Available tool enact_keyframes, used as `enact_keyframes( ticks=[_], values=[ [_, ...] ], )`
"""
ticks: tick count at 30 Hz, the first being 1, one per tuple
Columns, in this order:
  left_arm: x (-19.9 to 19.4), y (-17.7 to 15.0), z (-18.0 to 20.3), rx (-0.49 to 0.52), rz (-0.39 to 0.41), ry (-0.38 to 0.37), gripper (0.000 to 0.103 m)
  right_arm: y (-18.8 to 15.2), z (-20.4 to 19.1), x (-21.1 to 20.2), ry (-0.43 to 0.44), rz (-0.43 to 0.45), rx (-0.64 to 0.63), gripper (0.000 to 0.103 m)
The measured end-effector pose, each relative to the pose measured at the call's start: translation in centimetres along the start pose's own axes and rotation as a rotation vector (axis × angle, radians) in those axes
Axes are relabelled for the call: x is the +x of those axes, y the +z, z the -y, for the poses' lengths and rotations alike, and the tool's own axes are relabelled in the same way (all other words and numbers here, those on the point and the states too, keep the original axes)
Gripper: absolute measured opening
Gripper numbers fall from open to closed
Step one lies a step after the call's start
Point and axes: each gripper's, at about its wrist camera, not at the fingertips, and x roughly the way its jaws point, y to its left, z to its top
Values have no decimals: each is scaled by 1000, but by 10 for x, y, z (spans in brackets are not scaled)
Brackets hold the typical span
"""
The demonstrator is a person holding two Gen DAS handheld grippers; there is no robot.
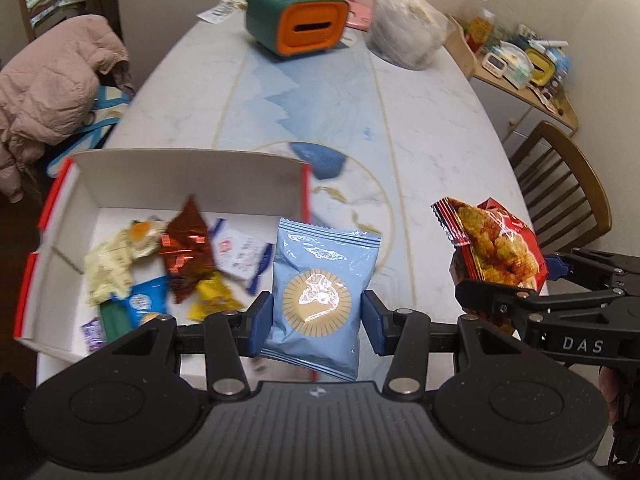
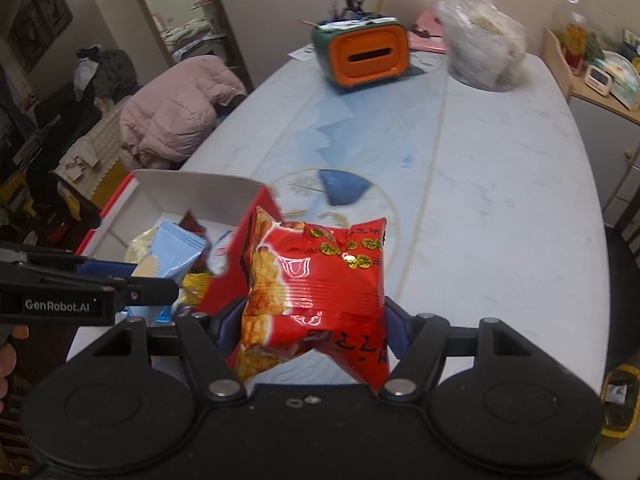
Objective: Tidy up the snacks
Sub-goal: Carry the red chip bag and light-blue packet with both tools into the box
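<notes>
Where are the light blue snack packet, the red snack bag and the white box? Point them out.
light blue snack packet (image 1: 320,276), left wrist view, gold emblem.
red snack bag (image 2: 320,288), right wrist view, front middle.
white box (image 1: 188,176), left wrist view, back wall.

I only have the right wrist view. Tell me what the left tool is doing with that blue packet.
Observer: The left tool is shut on the blue packet, pads pinching both sides of it, over the box's right edge.
Operator: Report what is in the box.
Observer: A copper foil packet, a yellow one, a cream wrapper and other packets I cannot identify lie loose in it.
Operator: Check my red bag from there.
Observer: The red bag is held above the table, right of the box, clamped in the right tool.
</notes>
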Motion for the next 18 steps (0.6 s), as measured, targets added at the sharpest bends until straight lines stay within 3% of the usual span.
enact_keyframes(
  ticks=[18],
  values=[
    [-13, -1, -123, -95, 19, 130, 47, 19, -103, 59, 17, -31, -118, 68]
  ],
)
